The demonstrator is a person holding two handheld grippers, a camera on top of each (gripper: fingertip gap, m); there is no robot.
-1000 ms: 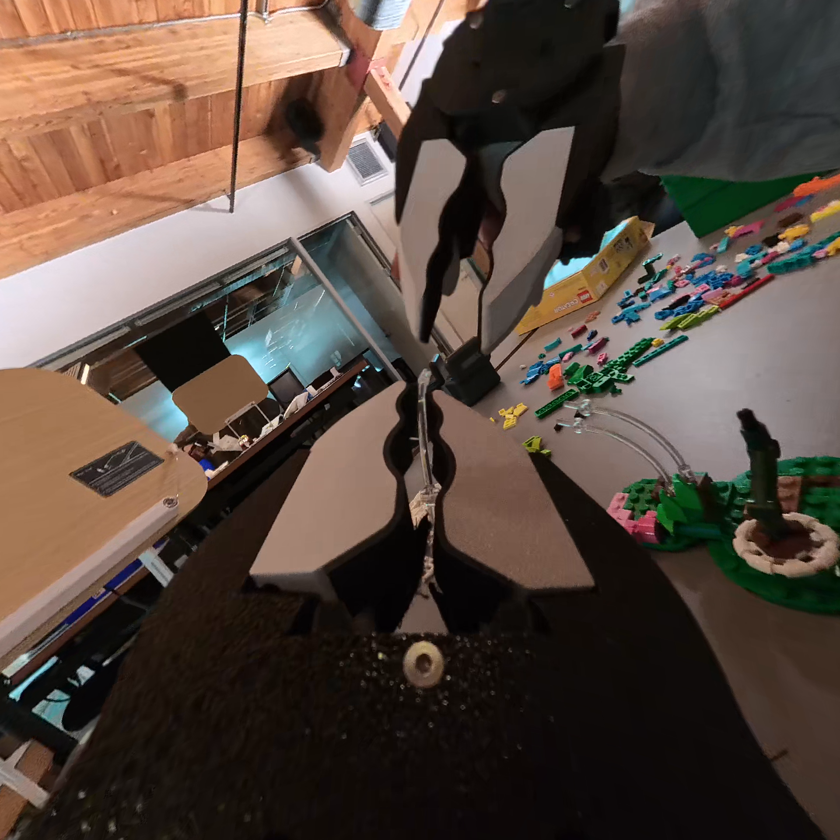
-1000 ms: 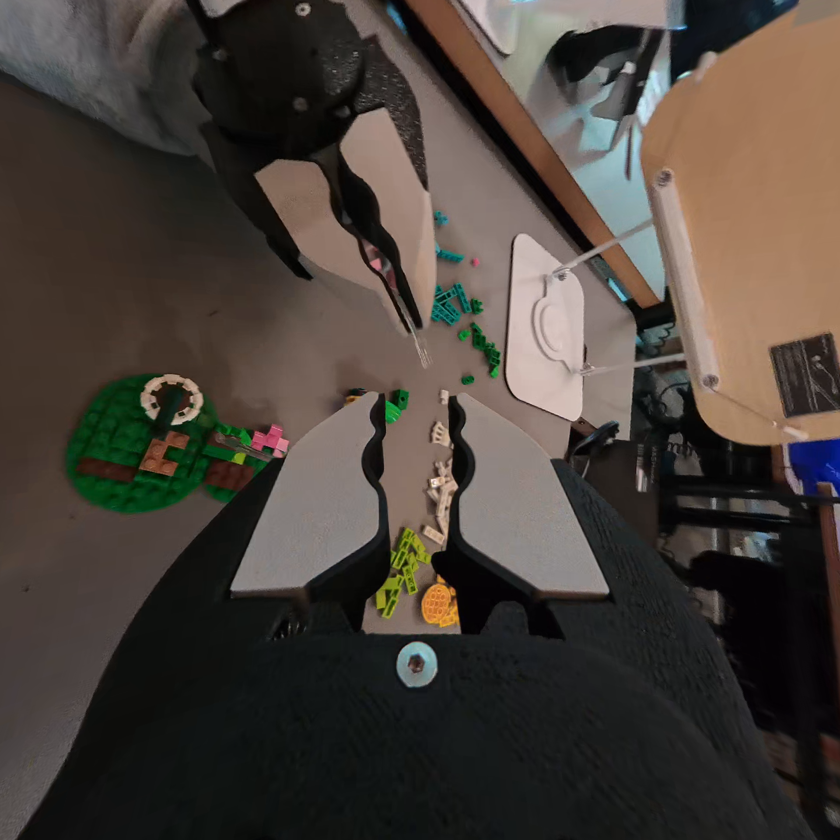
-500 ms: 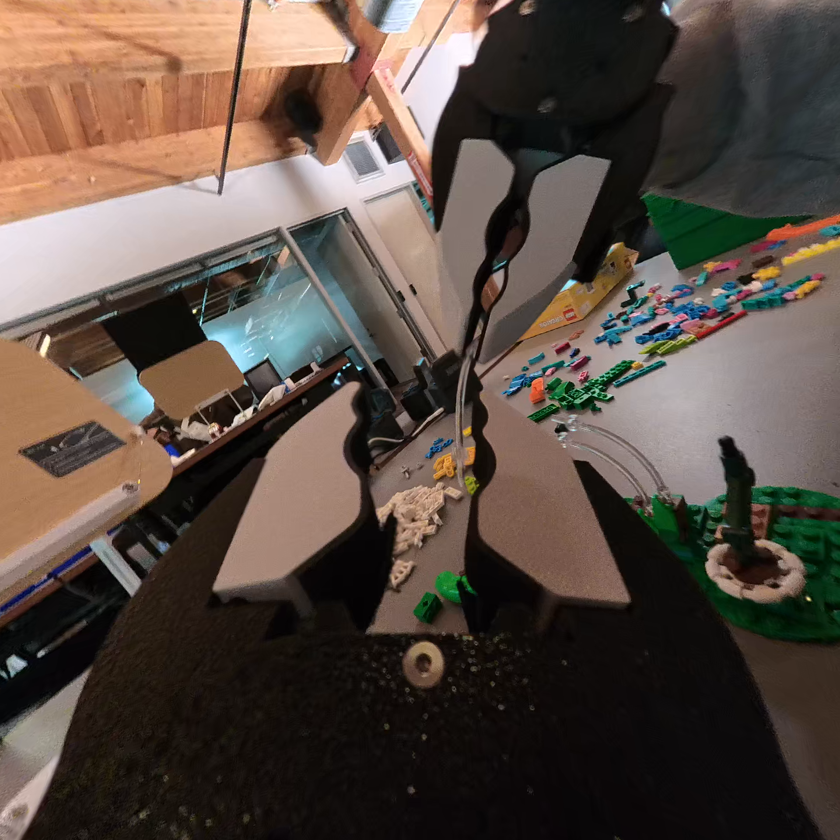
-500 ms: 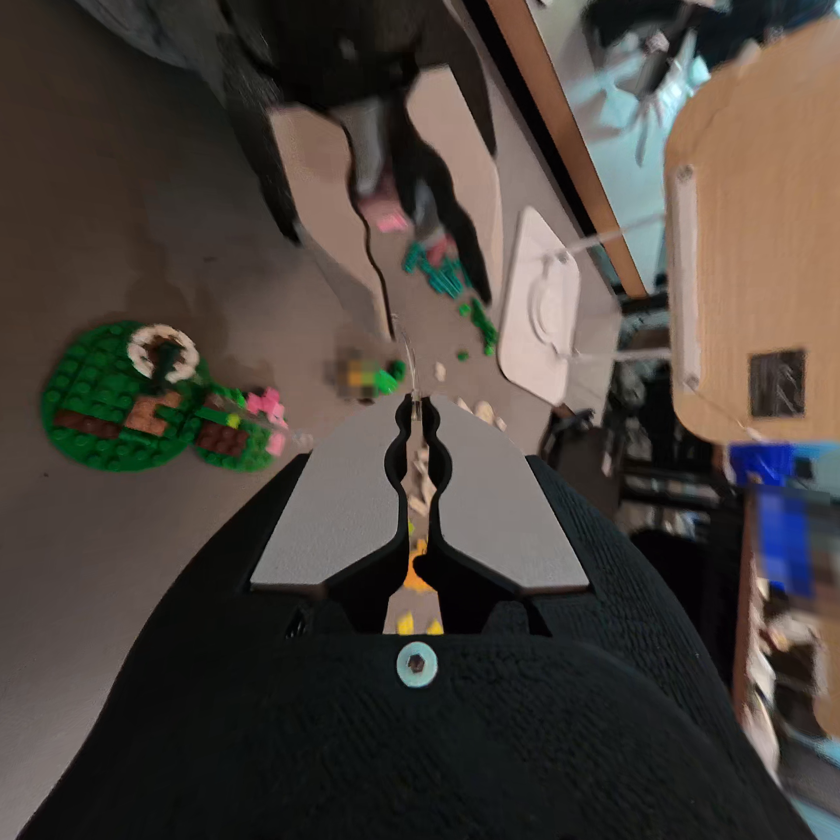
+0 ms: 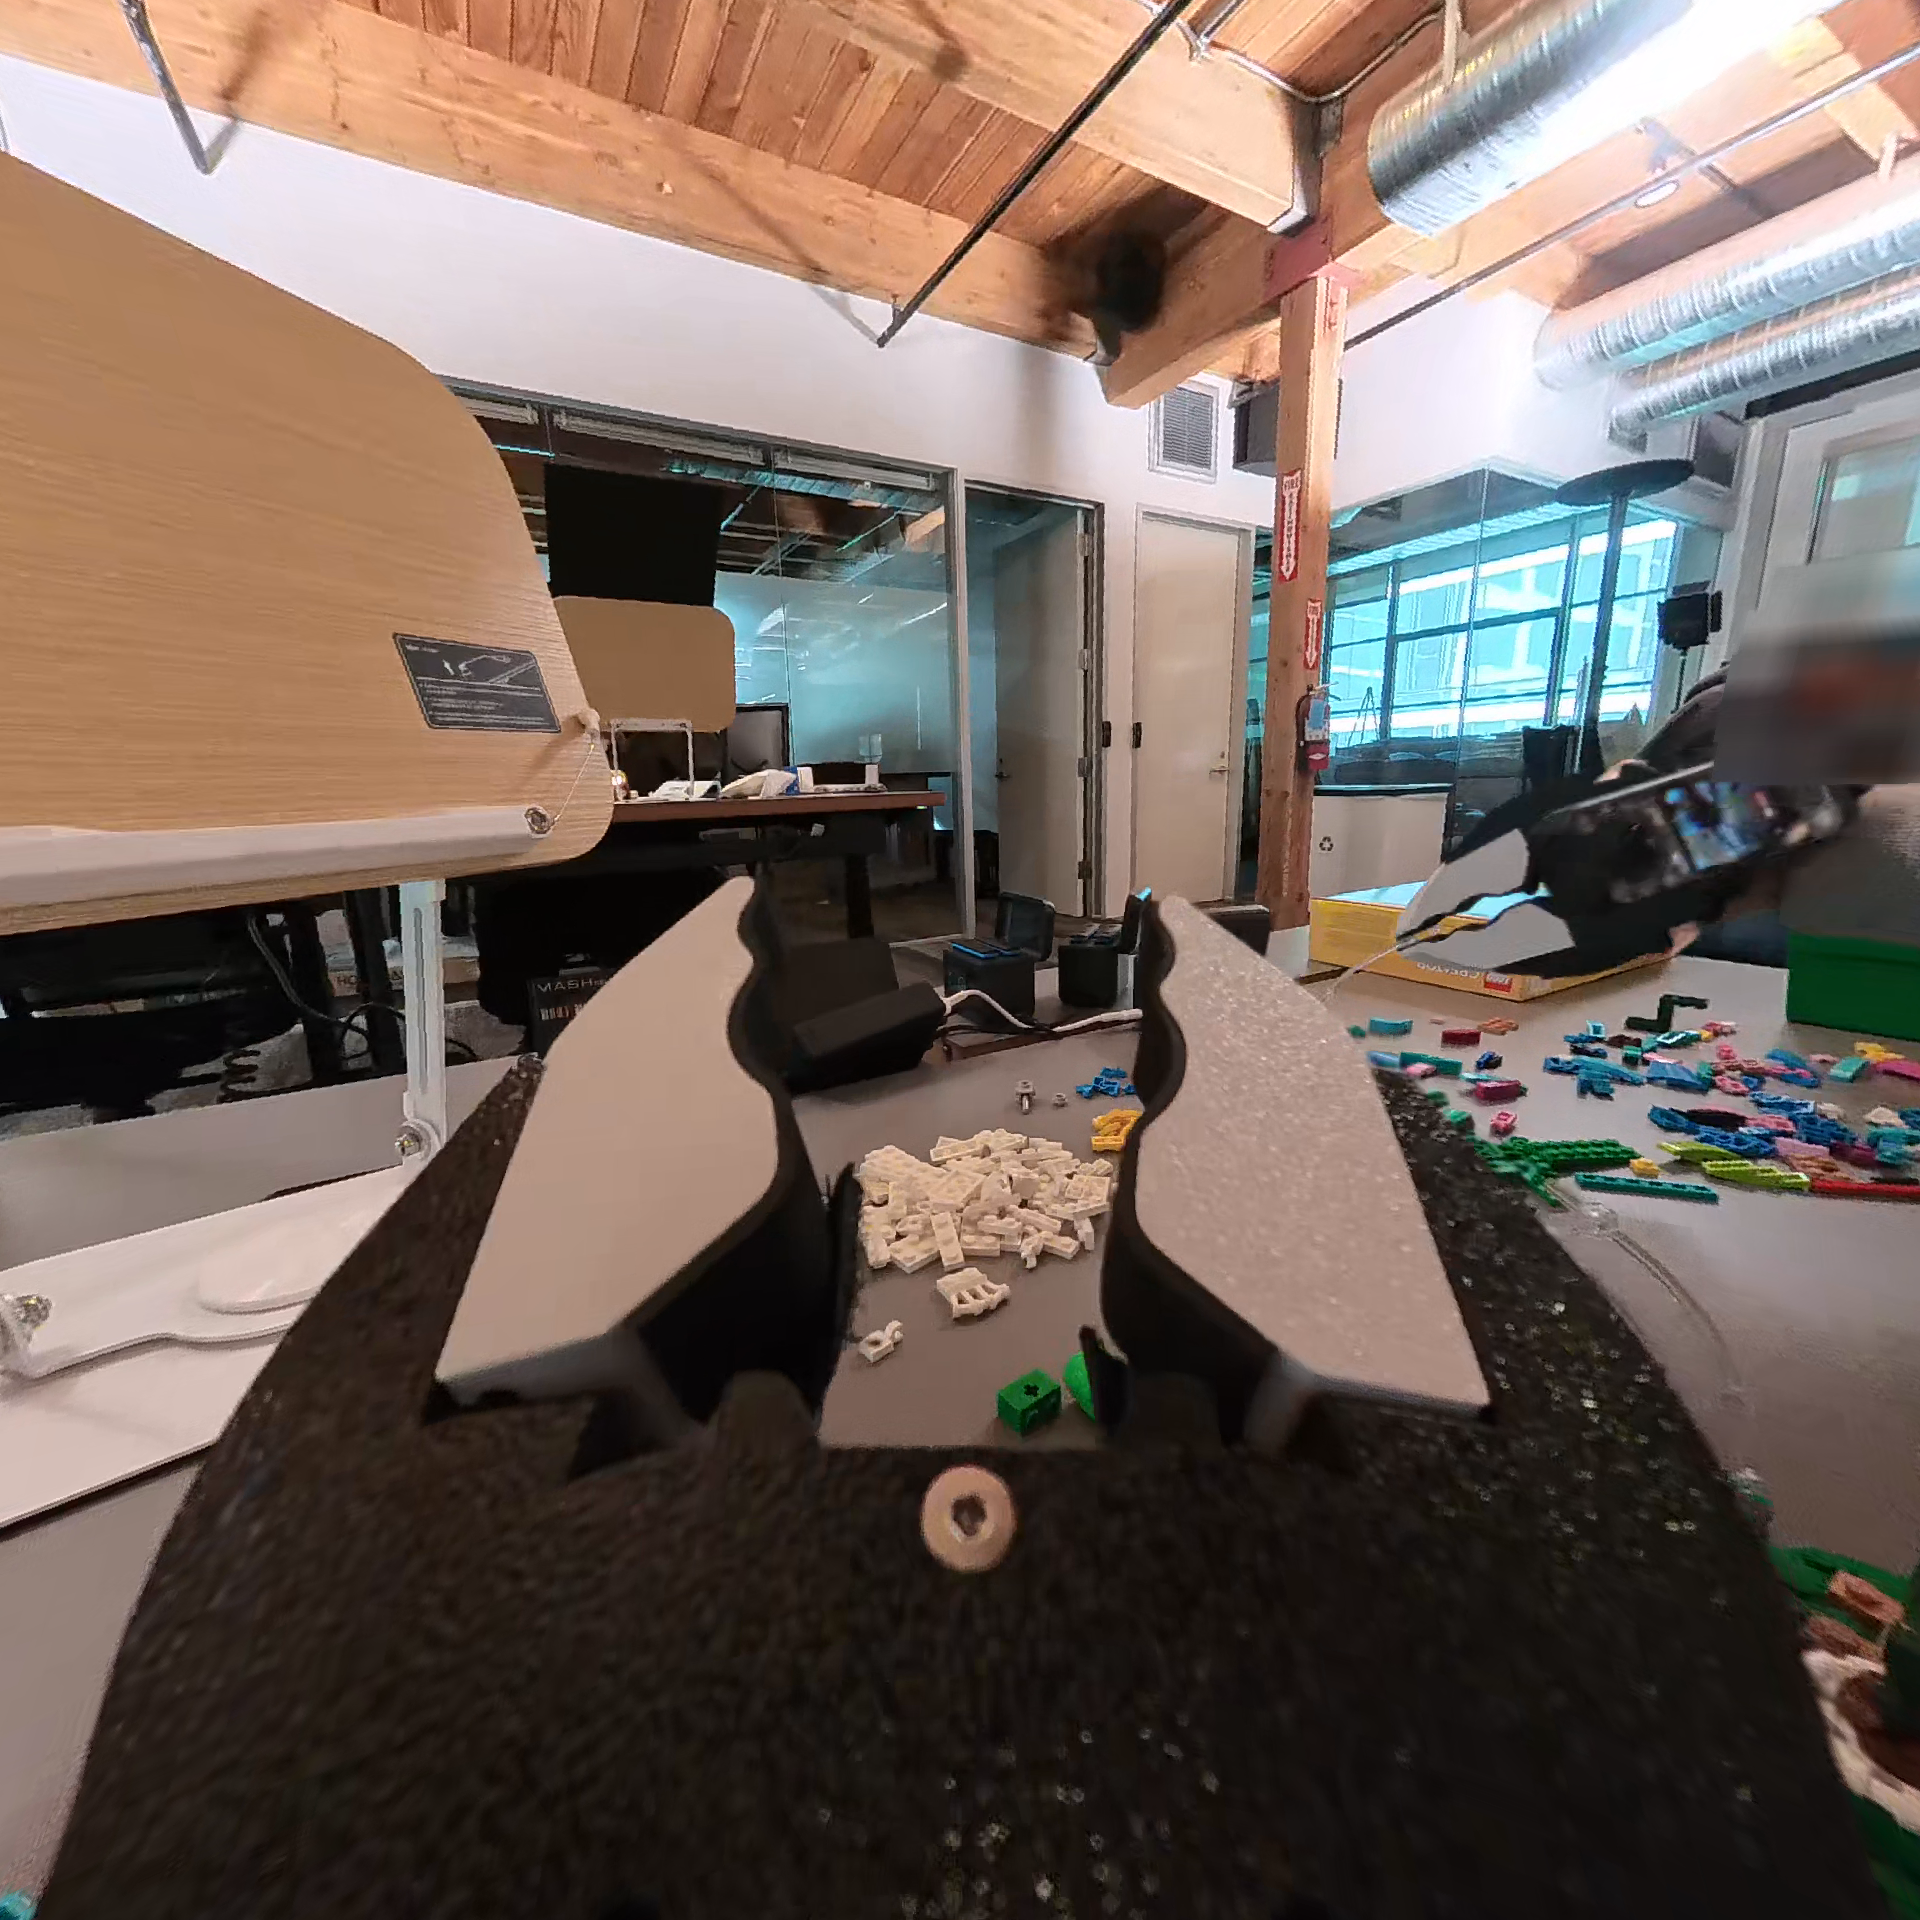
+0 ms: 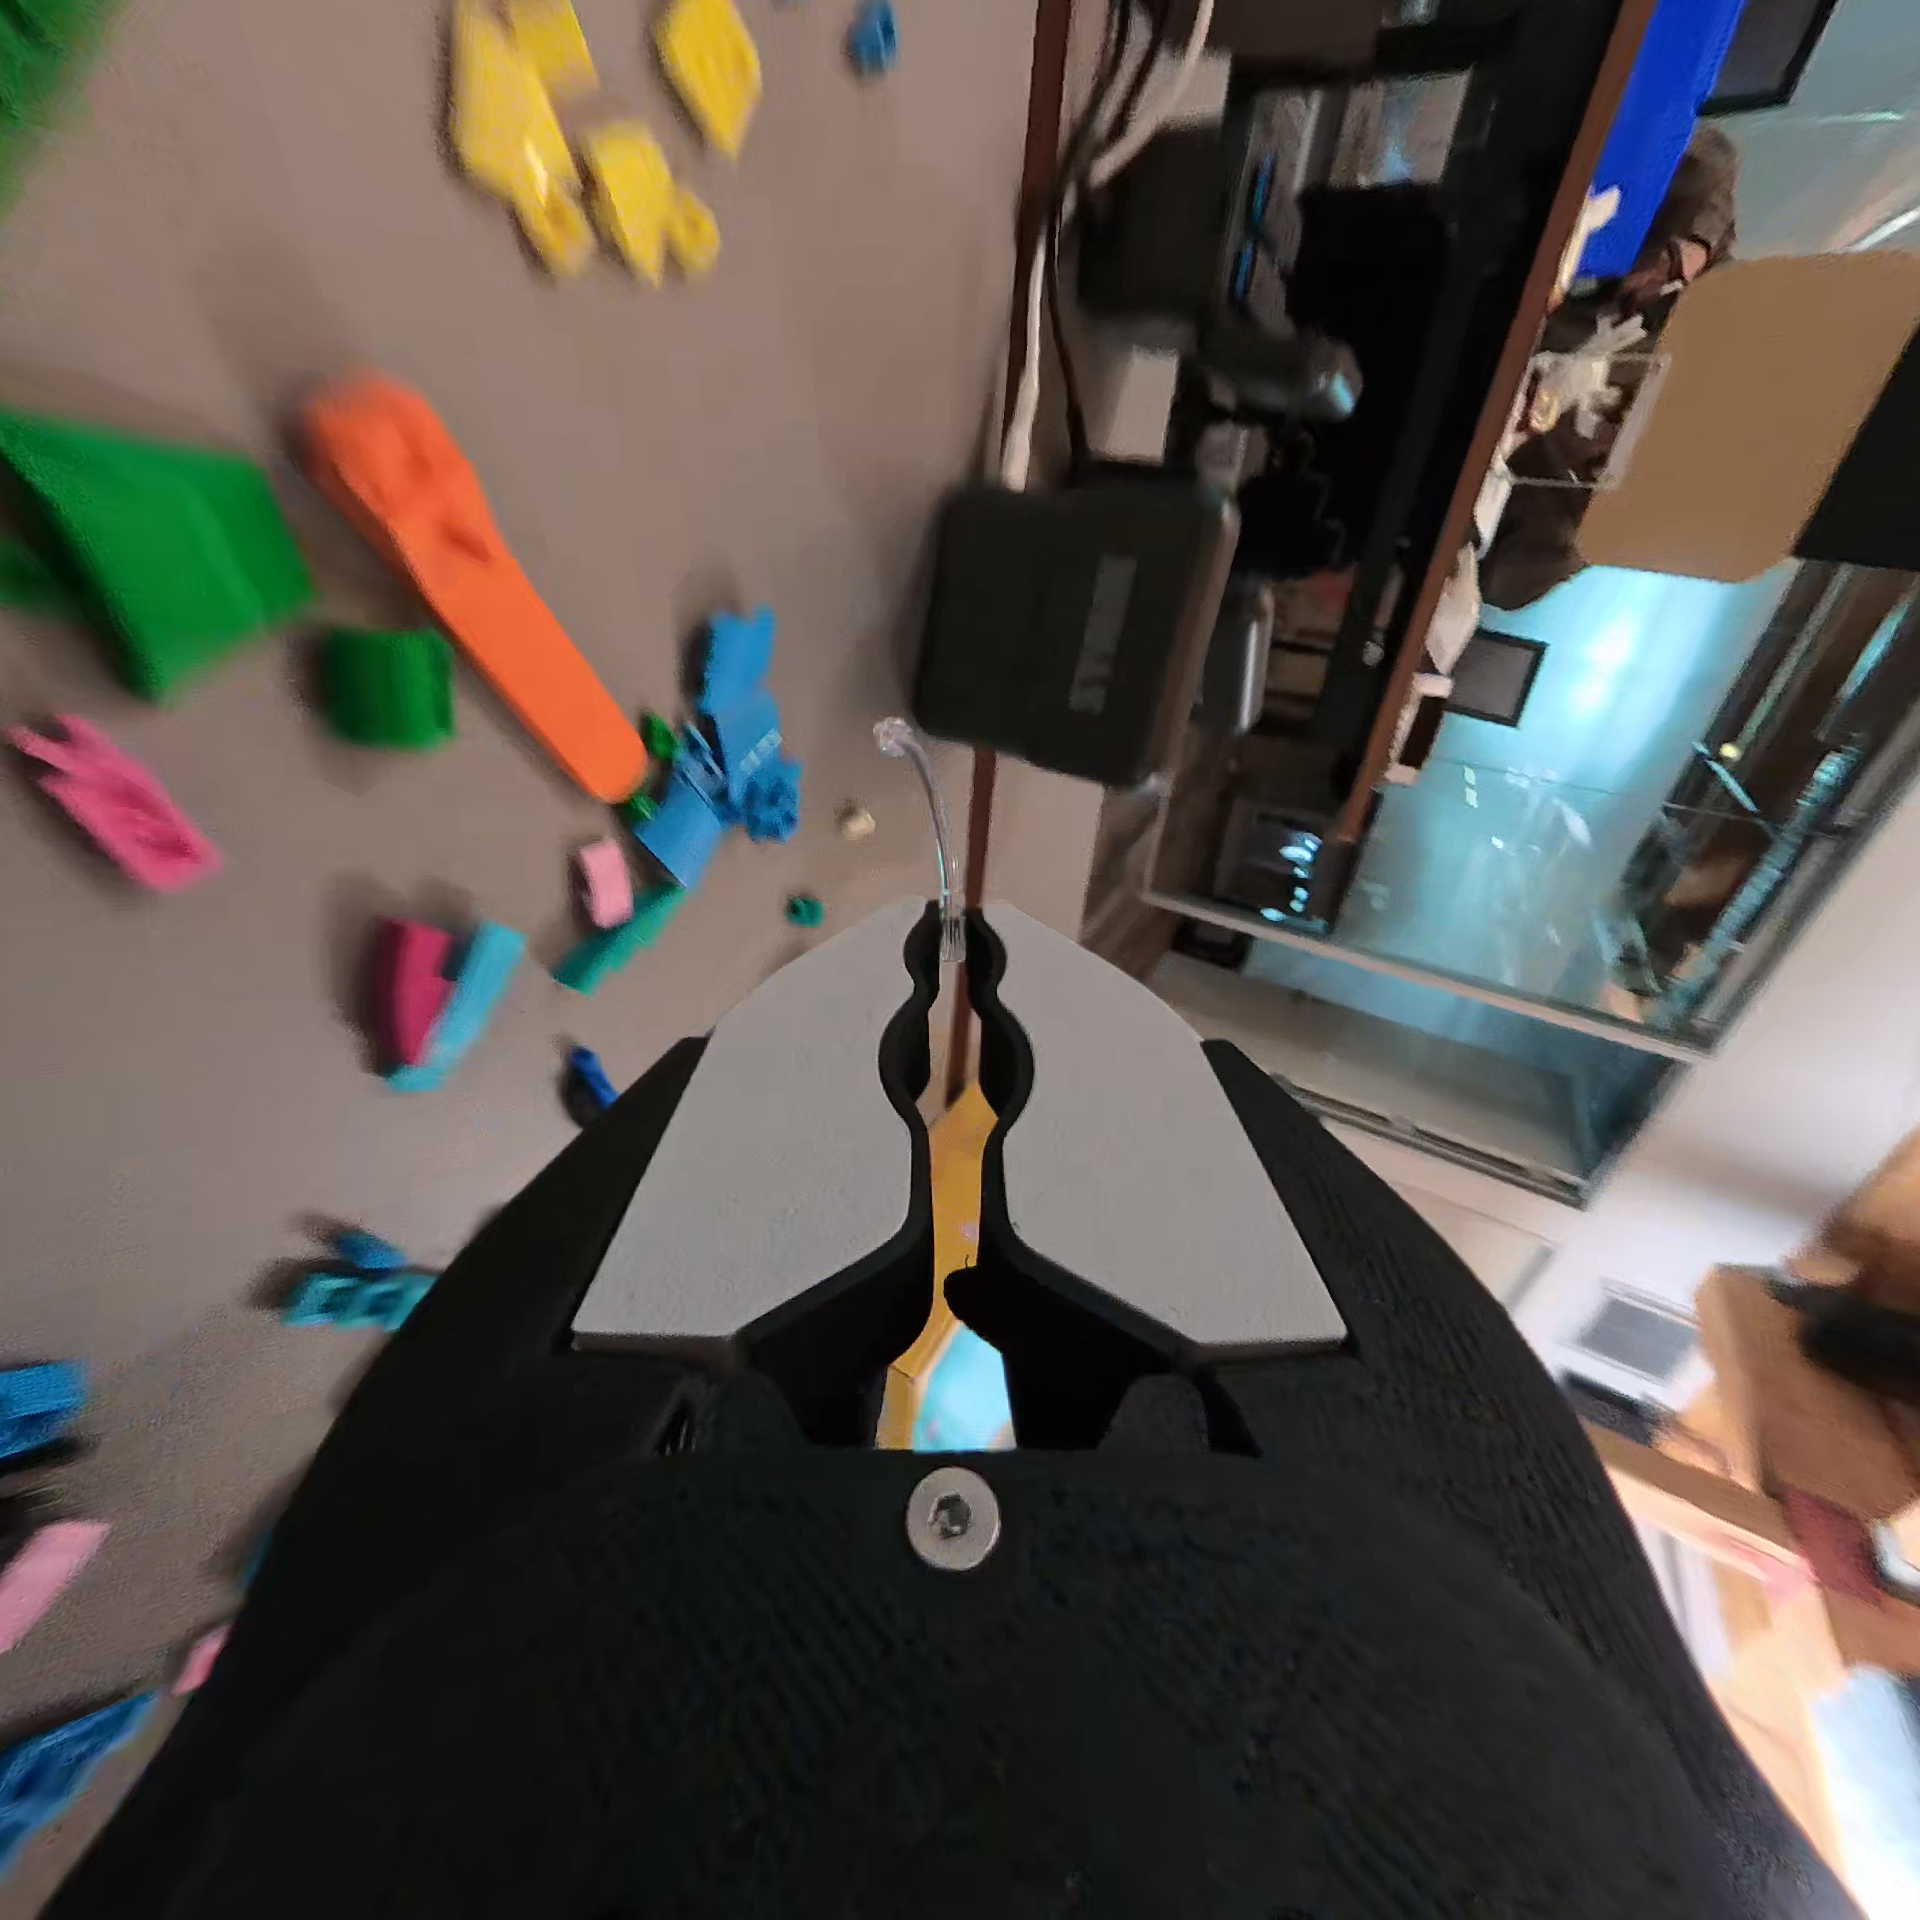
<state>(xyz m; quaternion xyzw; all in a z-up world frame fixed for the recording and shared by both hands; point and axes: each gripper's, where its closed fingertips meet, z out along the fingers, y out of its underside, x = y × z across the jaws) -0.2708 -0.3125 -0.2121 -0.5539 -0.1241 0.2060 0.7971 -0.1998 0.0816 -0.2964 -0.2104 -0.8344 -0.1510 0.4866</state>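
Observation:
My right gripper (image 6: 951, 914) is shut on a thin clear curved rod (image 6: 930, 805); its tips pinch the rod's lower end and the rest curves up past them. In the left wrist view this gripper (image 5: 1418, 930) shows at the far right above the table, with the clear rod (image 5: 1361, 966) sticking out of its tips. My left gripper (image 5: 945, 904) is wide open and holds nothing. It hangs over a pile of small white bricks (image 5: 987, 1195) on the grey table (image 5: 1714, 1299).
Coloured loose bricks (image 5: 1714, 1101) lie at the right, before a yellow box (image 5: 1455, 961). A green round build (image 5: 1870, 1704) is at the lower right. A wooden board on a white stand (image 5: 208, 571) rises at the left. Black chargers (image 5: 862, 1029) sit behind. An orange tool (image 6: 468, 582) lies among the bricks. My right fingertips sit around 40 centimetres from my left ones. My left gripper's tips are some 15 centimetres from the green round build (image 5: 1870, 1704).
My left gripper opened and let go of the clear rod. My right gripper closed on it and carried it away to the right. Both views have swung.

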